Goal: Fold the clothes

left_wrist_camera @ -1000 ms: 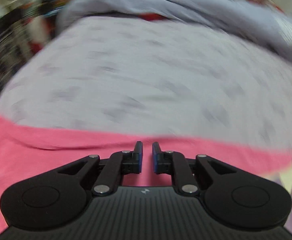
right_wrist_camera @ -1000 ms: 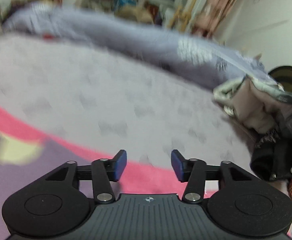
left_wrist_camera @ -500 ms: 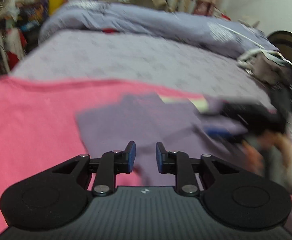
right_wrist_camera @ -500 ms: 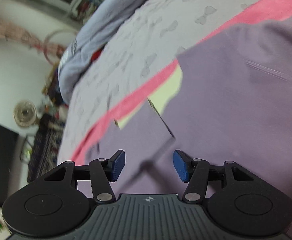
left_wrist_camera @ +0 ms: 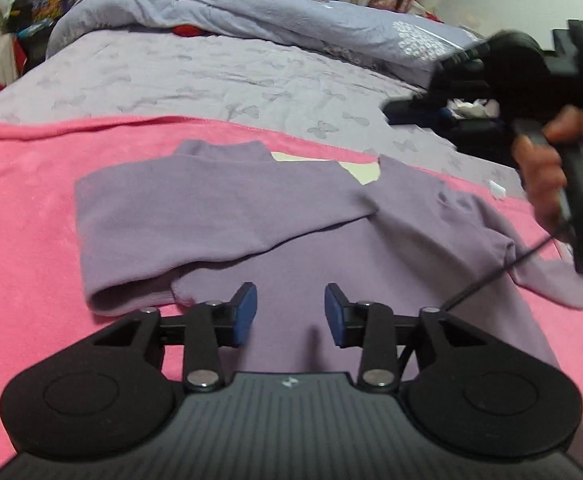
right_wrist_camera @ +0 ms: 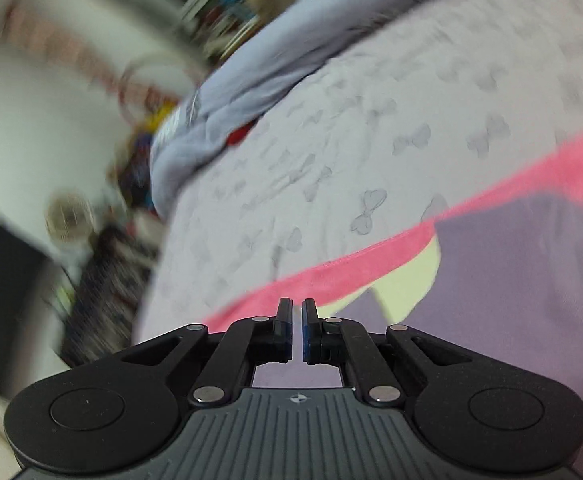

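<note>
A: Left tongs (left_wrist_camera: 290, 314)?
B: Wide now, holding nothing; narrow half a second ago. They hover over the near hem of the purple long-sleeve top (left_wrist_camera: 331, 240).
A: Top's where?
B: Flat on the pink blanket (left_wrist_camera: 23, 200) at the bed's near edge, left sleeve (left_wrist_camera: 195, 216) folded across the chest.
A: Right tongs (right_wrist_camera: 297, 330)?
B: Went from wide to nearly closed, nothing visibly between them, lifted off near the collar. Right sleeve likely next.

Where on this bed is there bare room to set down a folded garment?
Free: the pink blanket left of the purple top, and the lilac sheet between blanket and rumpled duvet. Crowded: the right side, with the right gripper.
</note>
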`<state>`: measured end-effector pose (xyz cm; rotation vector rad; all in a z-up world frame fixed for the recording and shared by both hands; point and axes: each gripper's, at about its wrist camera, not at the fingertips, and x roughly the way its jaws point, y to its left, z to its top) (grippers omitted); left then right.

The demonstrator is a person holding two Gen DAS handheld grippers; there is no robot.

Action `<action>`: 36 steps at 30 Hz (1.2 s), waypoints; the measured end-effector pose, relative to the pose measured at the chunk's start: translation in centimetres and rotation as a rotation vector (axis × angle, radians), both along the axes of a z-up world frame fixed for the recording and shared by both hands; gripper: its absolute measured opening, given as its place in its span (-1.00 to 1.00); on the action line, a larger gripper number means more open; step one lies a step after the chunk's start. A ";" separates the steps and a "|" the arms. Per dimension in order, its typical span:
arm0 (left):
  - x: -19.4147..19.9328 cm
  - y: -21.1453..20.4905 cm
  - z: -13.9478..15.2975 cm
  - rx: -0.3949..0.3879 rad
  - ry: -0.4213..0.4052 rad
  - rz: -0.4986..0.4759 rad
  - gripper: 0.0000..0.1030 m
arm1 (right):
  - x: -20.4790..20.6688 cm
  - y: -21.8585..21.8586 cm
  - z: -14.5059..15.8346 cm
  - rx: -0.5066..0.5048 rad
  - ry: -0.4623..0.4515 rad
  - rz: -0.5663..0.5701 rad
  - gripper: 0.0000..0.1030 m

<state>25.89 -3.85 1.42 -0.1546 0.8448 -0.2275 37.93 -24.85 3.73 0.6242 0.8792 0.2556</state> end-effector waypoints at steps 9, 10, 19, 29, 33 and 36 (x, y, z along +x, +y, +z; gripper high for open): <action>-0.4 0.3 -2.8 0.179 0.041 0.068 -0.07 | -3.1 1.1 -5.7 -0.067 0.073 0.064 -0.55; -0.6 0.2 -2.9 0.190 0.032 0.066 -0.07 | -2.9 1.2 -6.1 -0.046 0.074 0.041 -0.50; -1.3 0.9 -3.1 0.143 0.016 0.105 -0.07 | -1.4 1.7 -8.5 0.132 0.058 -0.138 -0.90; -1.1 -0.9 -1.5 0.212 -0.015 0.060 -0.13 | -1.6 -2.5 0.8 0.275 -0.063 -0.130 -0.92; 0.0 -2.4 0.0 0.119 -0.096 -0.018 -0.02 | -0.7 -3.7 4.1 0.311 -0.107 -0.107 -0.92; 2.4 -3.7 -0.8 0.147 -0.079 -0.014 -0.01 | -0.9 -4.3 6.4 0.251 -0.154 -0.096 -0.92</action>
